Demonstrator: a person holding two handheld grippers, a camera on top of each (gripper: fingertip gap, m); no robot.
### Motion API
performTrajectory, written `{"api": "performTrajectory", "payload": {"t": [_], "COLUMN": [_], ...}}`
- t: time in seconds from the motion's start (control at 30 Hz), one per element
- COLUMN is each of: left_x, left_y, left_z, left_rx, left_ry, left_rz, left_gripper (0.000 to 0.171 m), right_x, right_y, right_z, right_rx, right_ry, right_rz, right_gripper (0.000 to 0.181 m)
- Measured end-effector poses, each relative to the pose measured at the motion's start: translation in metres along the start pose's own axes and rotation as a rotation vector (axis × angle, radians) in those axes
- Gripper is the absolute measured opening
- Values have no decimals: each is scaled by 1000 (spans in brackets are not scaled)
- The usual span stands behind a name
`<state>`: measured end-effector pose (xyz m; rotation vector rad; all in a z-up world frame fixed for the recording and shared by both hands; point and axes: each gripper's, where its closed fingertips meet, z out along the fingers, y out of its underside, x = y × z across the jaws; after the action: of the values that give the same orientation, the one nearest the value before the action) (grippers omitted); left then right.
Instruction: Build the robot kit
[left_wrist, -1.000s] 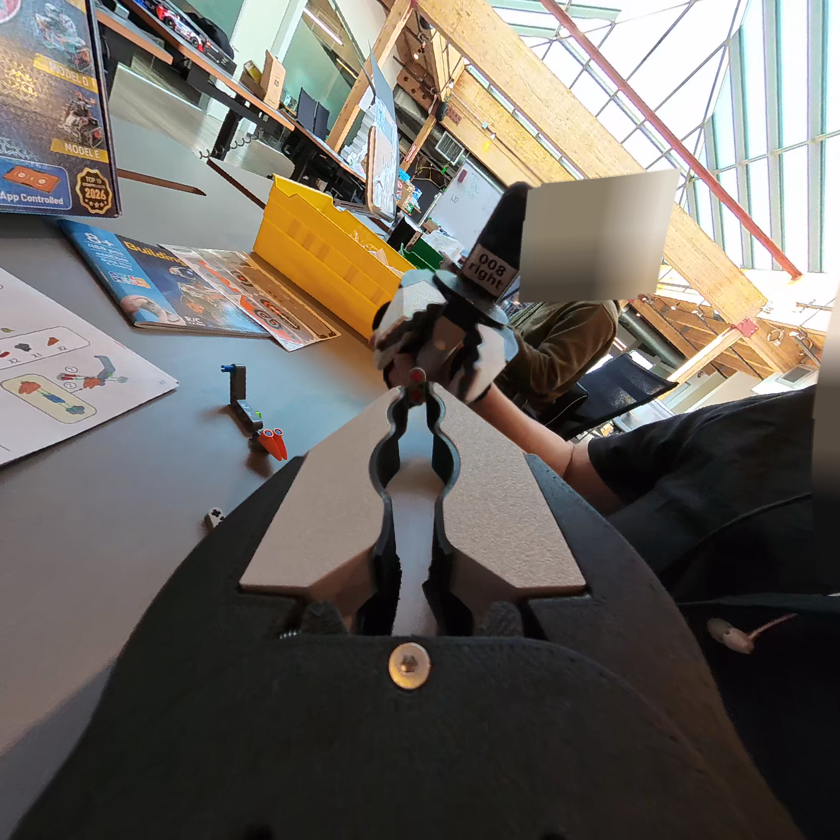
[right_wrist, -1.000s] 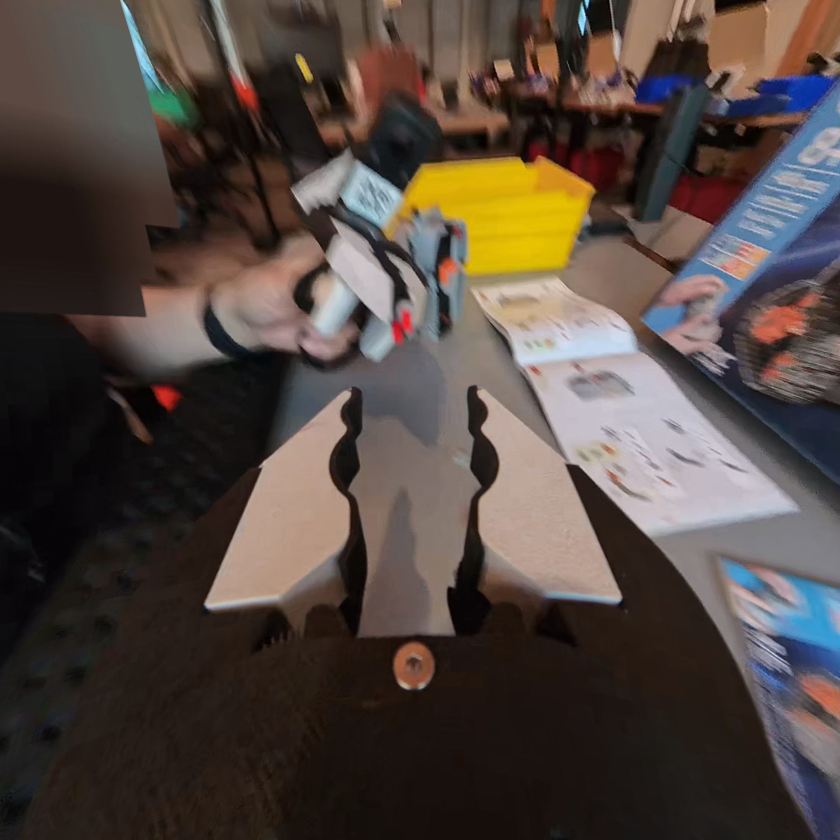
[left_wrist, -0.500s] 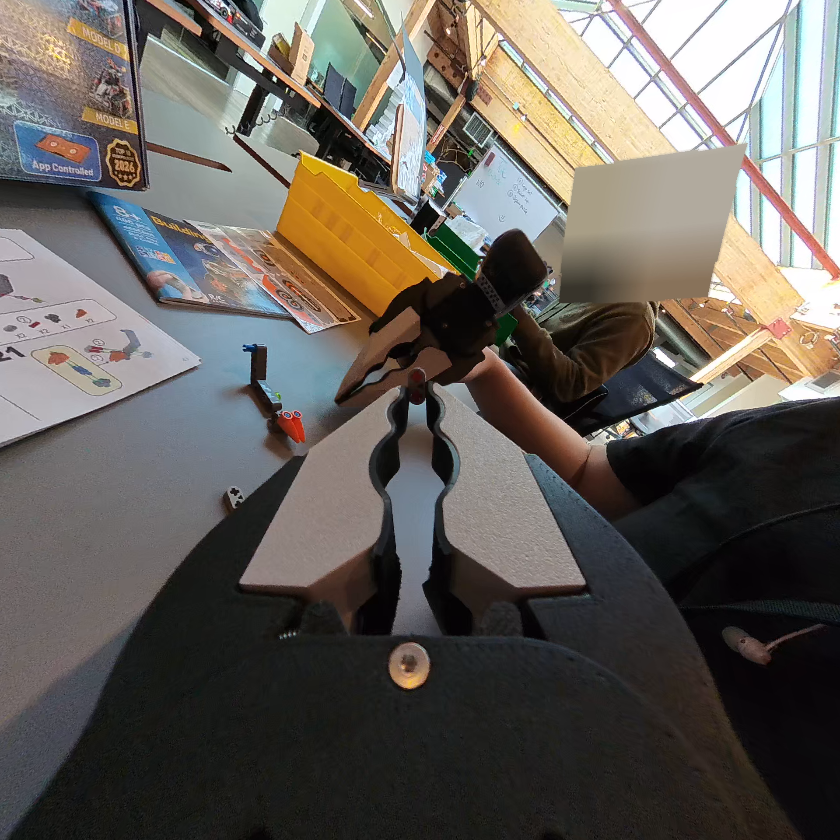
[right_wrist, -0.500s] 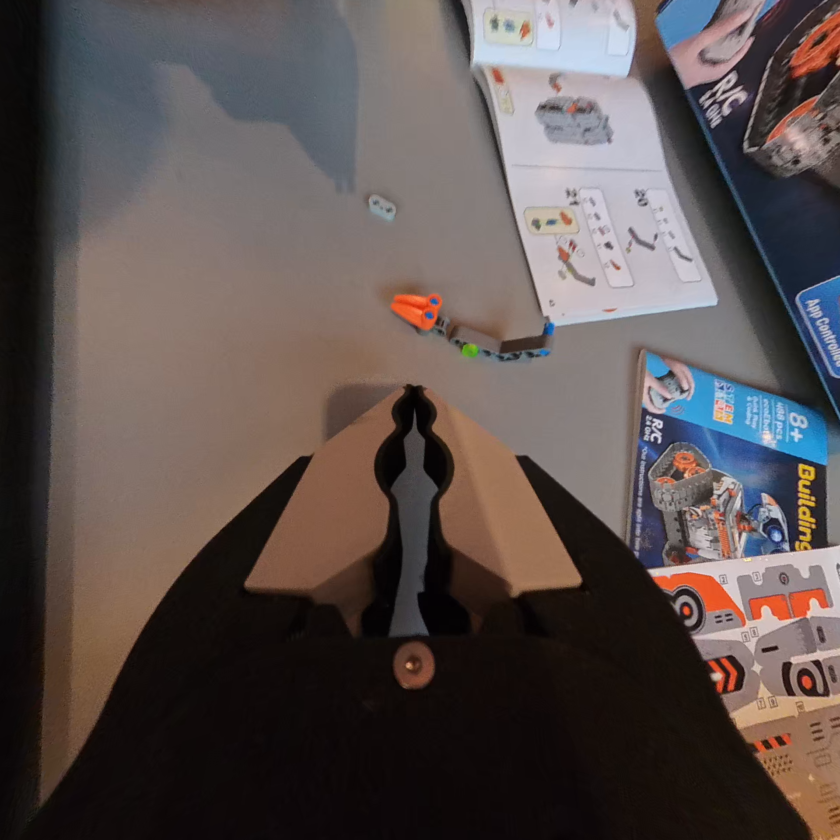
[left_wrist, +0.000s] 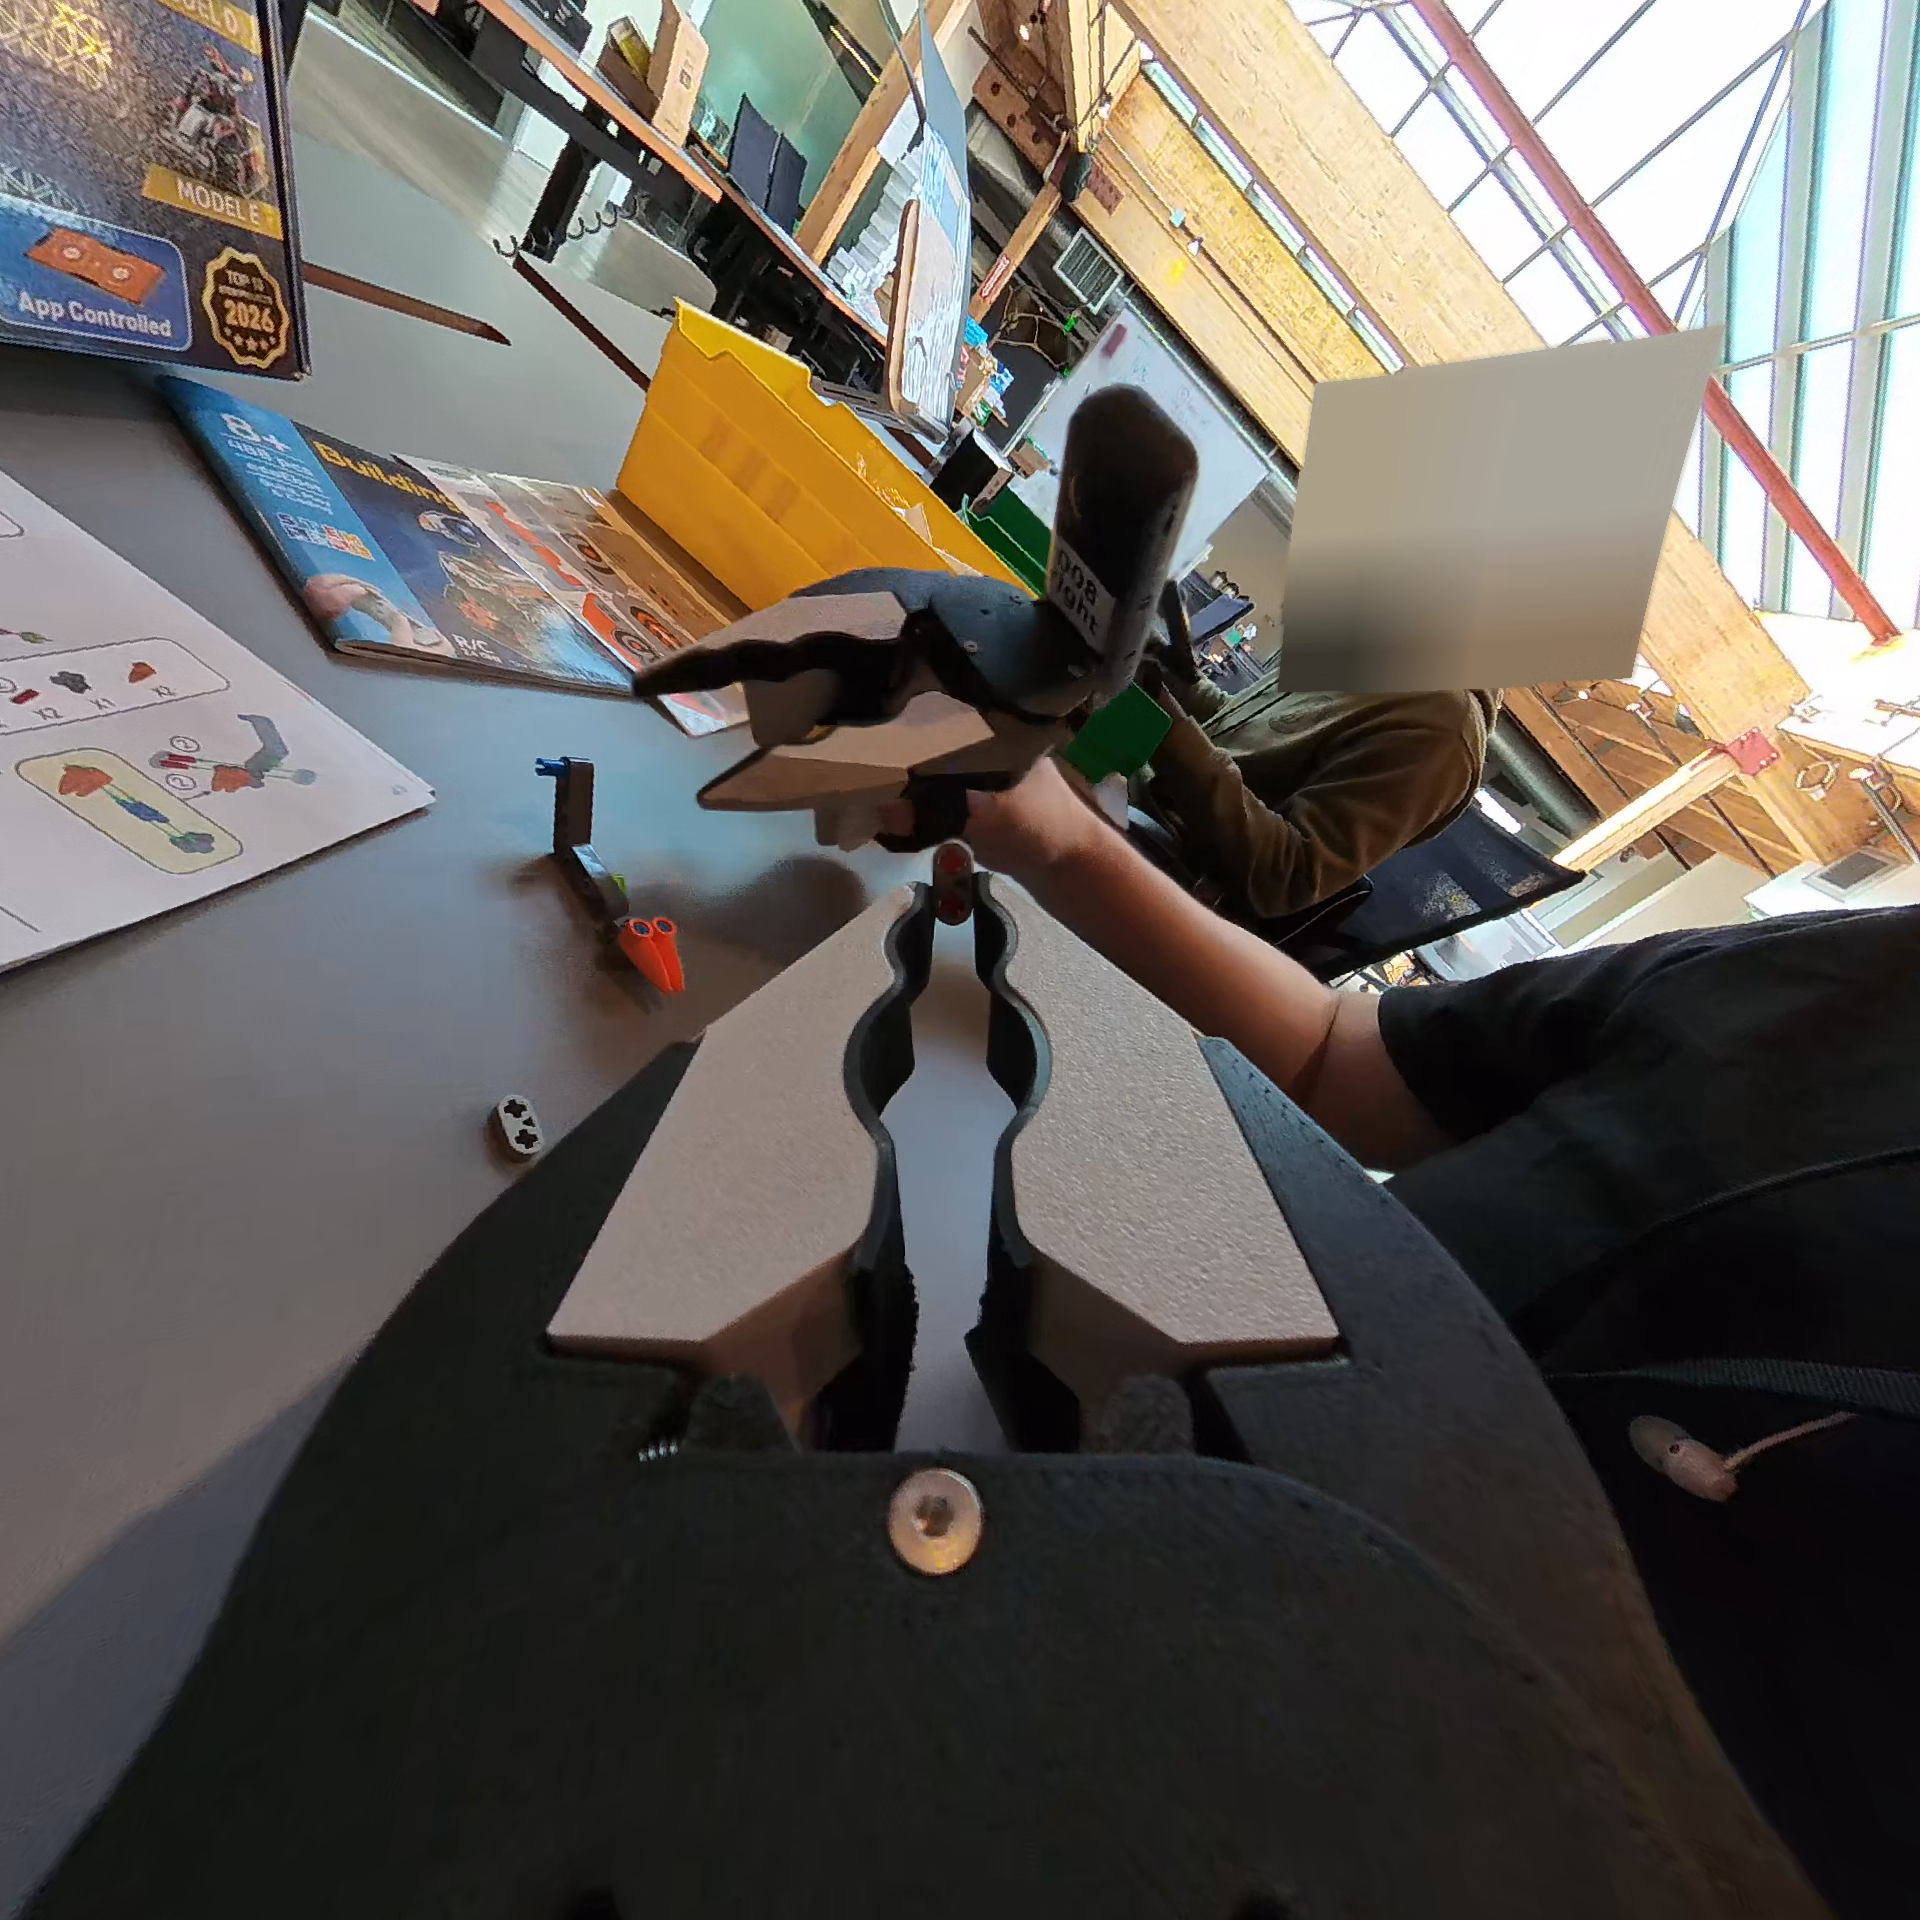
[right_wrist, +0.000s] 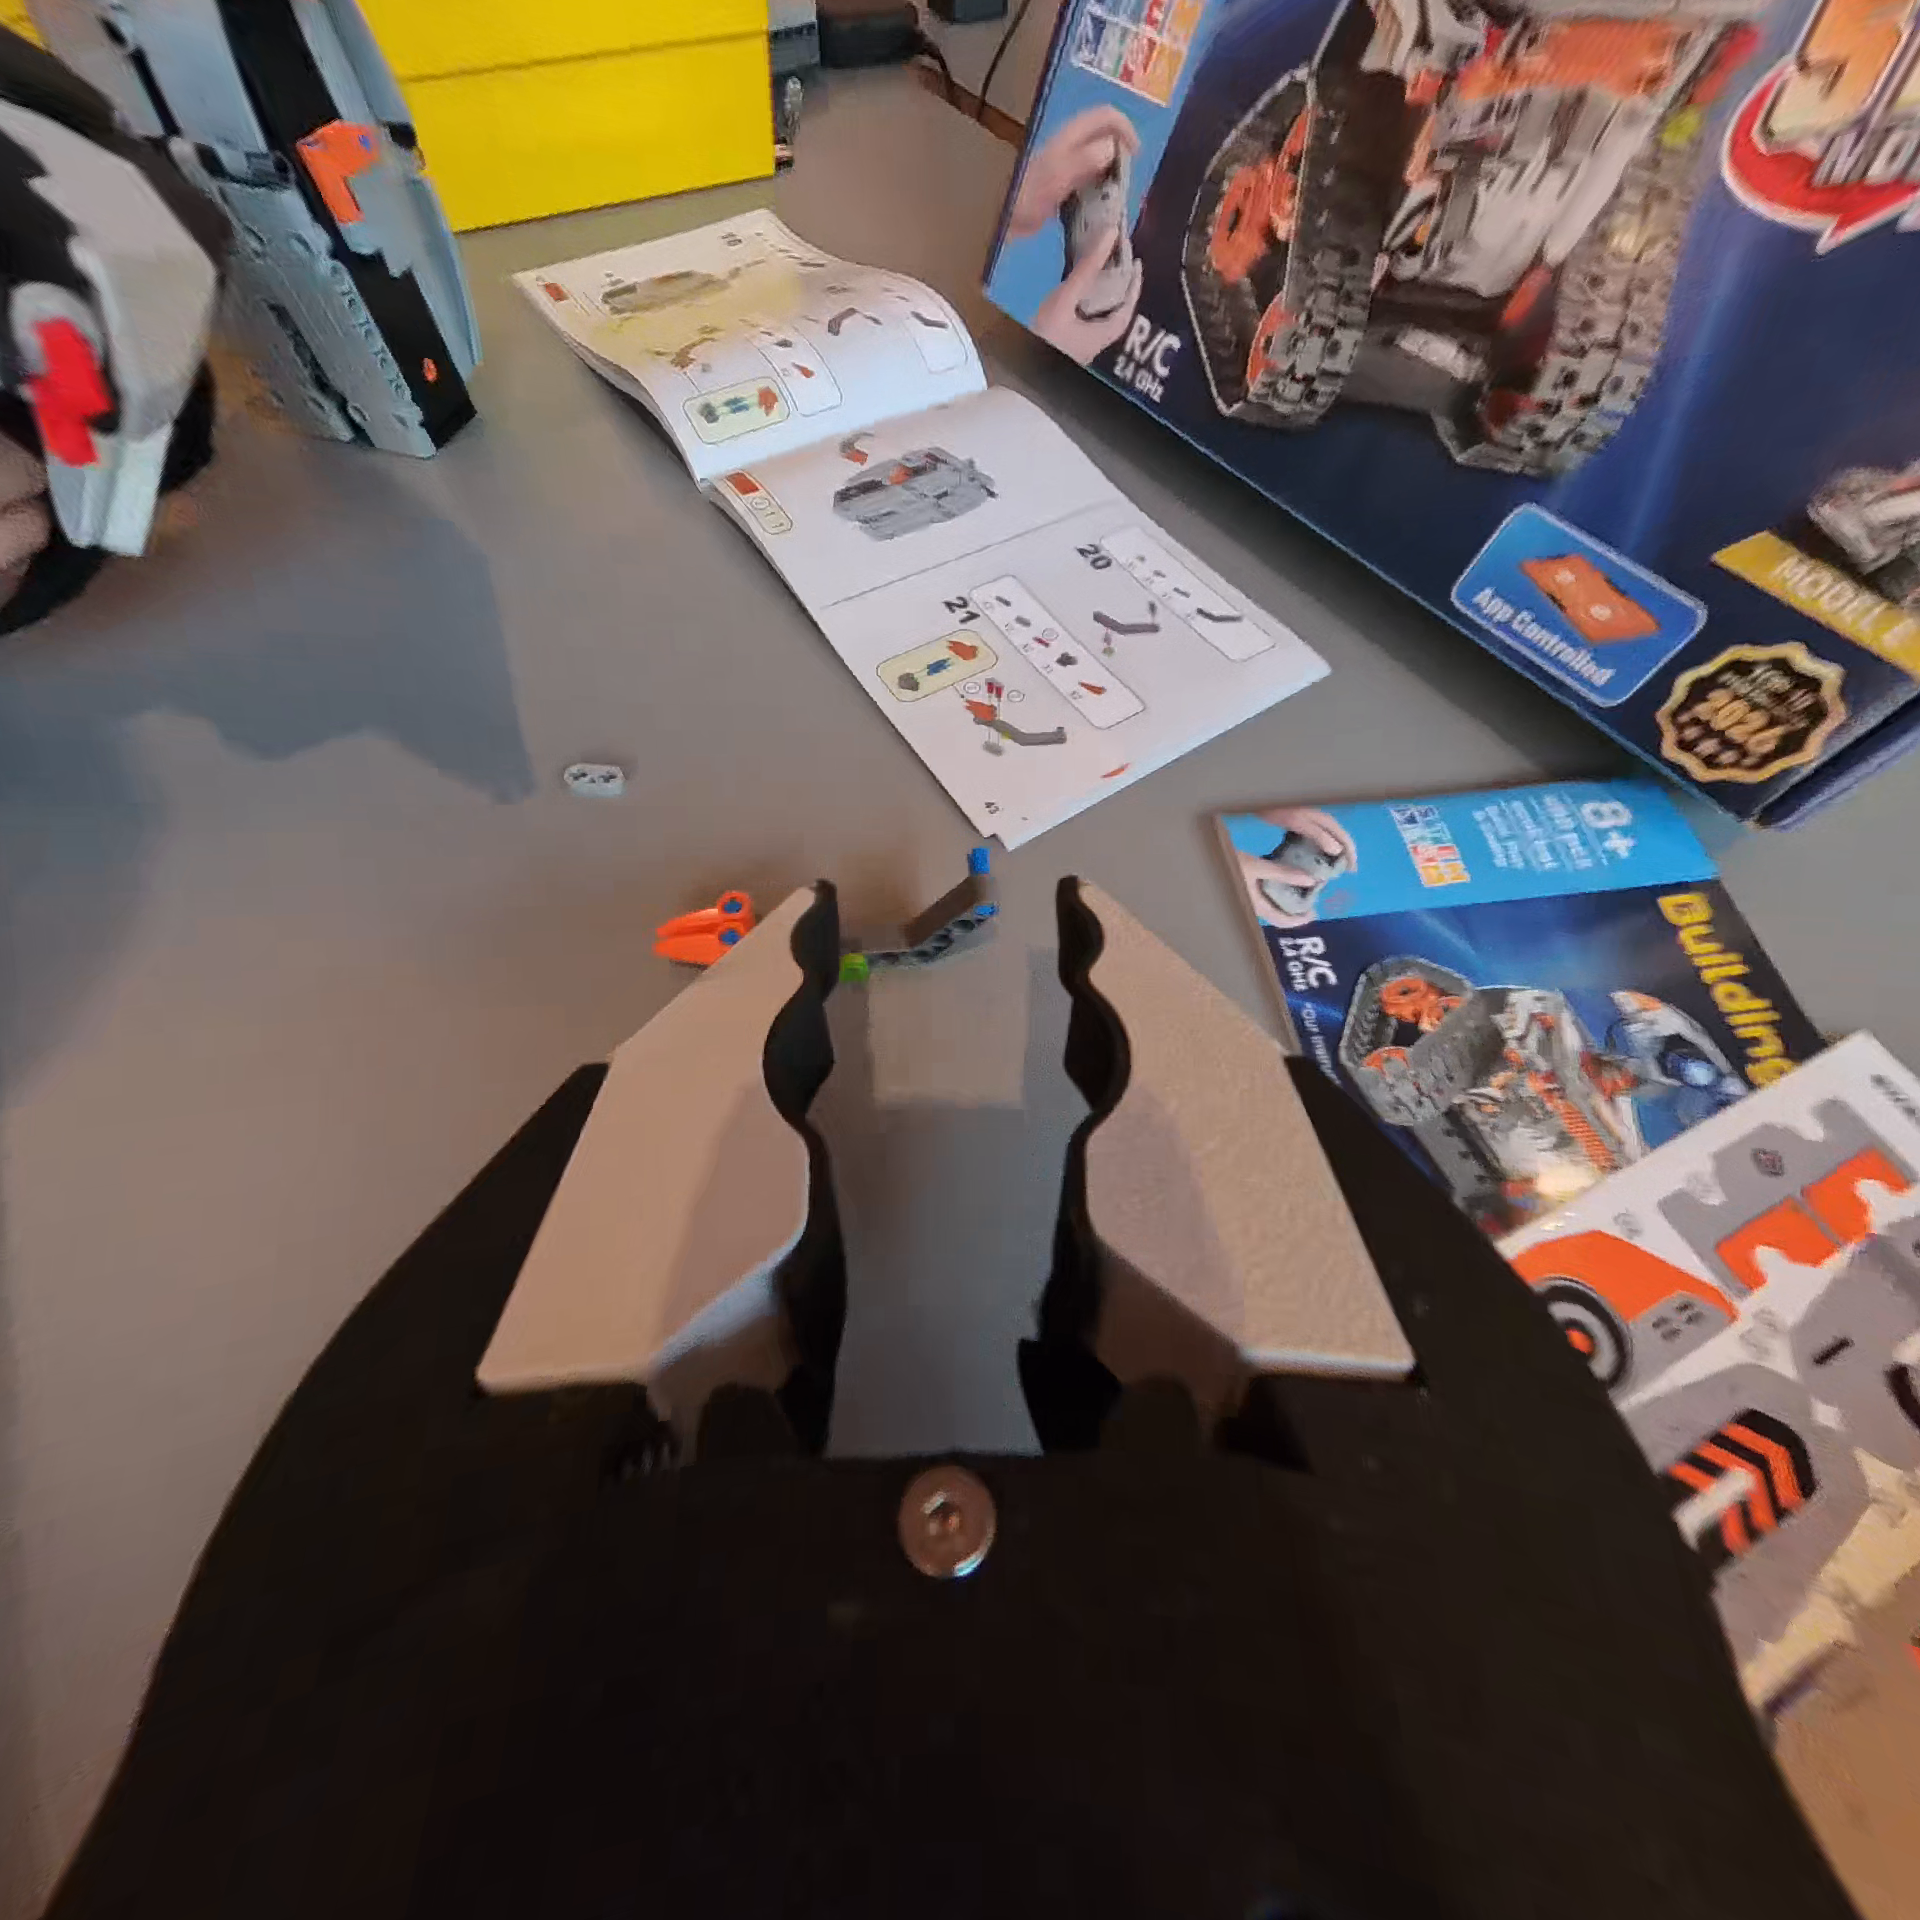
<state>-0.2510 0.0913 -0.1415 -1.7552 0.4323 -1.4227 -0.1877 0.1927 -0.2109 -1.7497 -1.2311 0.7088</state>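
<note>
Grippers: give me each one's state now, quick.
Left gripper: shut on a small red piece.
Right gripper: open, holding nothing.

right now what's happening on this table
A person holds a gripper in each hand over a grey table. The left gripper is shut on a small red piece. The right gripper is open, hanging just above a bent grey piece with orange tips that lies on the table. An open instruction booklet, a toy box, a yellow bin and a small loose grey piece lie around them.
</note>
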Motion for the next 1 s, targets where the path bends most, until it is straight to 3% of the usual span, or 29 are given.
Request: {"api": "performTrajectory", "payload": {"t": [0.47, 0.67, 1.0], "left_x": [-4, -10, -12], "left_y": [7, 16, 19], "left_z": [2, 5, 6], "left_rx": [-34, -75, -89], "left_ry": [-5, -10, -7], "left_rz": [-46, -97, -123], "left_gripper": [5, 5, 5], "right_x": [7, 6, 1], "right_y": [25, 23, 31], "right_z": [30, 30, 23], "right_rx": [-149, -142, -170], "right_ry": [-76, -114, -145], "right_rz": [177, 211, 214], "right_gripper": [30, 10, 15]}}
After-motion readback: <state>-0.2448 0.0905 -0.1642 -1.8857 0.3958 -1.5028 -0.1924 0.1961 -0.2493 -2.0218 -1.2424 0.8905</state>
